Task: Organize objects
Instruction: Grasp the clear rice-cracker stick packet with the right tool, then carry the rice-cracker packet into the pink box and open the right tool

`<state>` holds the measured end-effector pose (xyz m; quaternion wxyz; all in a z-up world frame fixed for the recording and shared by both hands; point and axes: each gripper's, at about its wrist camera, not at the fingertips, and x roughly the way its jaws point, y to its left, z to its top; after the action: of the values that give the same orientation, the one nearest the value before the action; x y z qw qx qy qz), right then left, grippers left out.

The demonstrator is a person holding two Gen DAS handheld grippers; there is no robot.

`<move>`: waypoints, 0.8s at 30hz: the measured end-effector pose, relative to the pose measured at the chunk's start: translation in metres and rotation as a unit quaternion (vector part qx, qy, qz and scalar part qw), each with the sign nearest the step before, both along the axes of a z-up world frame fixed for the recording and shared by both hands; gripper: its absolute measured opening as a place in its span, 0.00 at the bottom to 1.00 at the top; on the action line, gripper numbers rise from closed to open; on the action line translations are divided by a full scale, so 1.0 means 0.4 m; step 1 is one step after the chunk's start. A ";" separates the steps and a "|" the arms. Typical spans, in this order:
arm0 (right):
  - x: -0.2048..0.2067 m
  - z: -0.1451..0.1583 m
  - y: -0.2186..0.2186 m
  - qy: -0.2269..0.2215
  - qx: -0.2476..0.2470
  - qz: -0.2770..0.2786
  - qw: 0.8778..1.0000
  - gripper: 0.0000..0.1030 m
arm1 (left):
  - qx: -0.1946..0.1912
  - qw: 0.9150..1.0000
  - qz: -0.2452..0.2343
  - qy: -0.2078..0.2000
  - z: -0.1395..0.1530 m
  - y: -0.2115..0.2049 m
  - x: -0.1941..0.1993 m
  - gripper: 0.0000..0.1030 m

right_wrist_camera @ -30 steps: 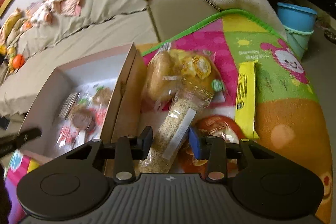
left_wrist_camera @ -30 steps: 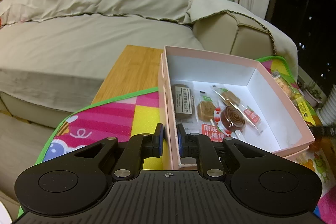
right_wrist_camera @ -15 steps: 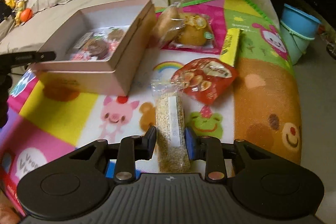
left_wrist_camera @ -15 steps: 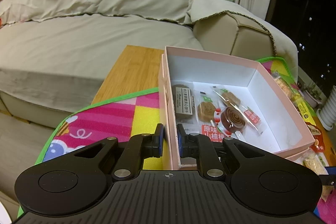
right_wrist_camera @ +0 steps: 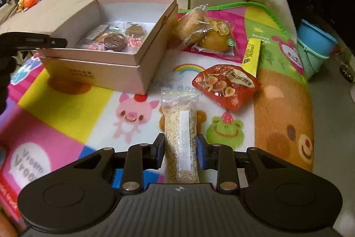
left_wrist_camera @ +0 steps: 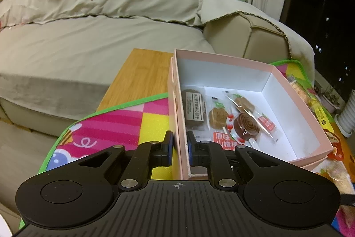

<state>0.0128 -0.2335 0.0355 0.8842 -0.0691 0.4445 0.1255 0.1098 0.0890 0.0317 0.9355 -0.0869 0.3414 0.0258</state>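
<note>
Left gripper [left_wrist_camera: 178, 149] is clamped on the near wall of the pink box [left_wrist_camera: 297, 90]. Wrapped snacks [left_wrist_camera: 230, 117] lie inside, on the mat [left_wrist_camera: 124, 123].

You are working over a bright cartoon-print play mat [right_wrist_camera: 73, 101] with a green edge, spread over a wooden table [left_wrist_camera: 142, 72] whose bare end shows at 12 o'clock in the left wrist view. In the right wrist view the pink box [right_wrist_camera: 93, 72] sits on the mat at 10 o'clock, with the wrapped buns [right_wrist_camera: 206, 34] just beside it at 12 o'clock. The yellow stick packet [right_wrist_camera: 251, 54] lies at 1 o'clock, touching the red snack pouch [right_wrist_camera: 226, 86] below it, and the clear bag of grain [right_wrist_camera: 180, 134] is at centre.
</note>
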 end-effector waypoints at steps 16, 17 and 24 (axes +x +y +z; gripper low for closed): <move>-0.145 0.154 0.080 -0.043 0.030 0.035 0.998 0.28 | -0.009 1.000 0.000 -0.003 -0.001 0.009 -0.002 0.15; -0.146 0.159 0.086 -0.044 0.031 0.035 0.998 0.28 | -0.010 1.000 0.000 -0.003 -0.001 0.009 -0.002 0.15; -0.142 0.186 0.134 -0.054 0.053 0.047 0.996 0.28 | -0.015 1.000 -0.001 -0.008 -0.002 0.011 -0.003 0.15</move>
<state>-0.0438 -0.1799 0.1100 0.9025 -0.0501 0.3851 0.1862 0.1086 0.0933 0.0310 0.9367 -0.1005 0.3348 0.0191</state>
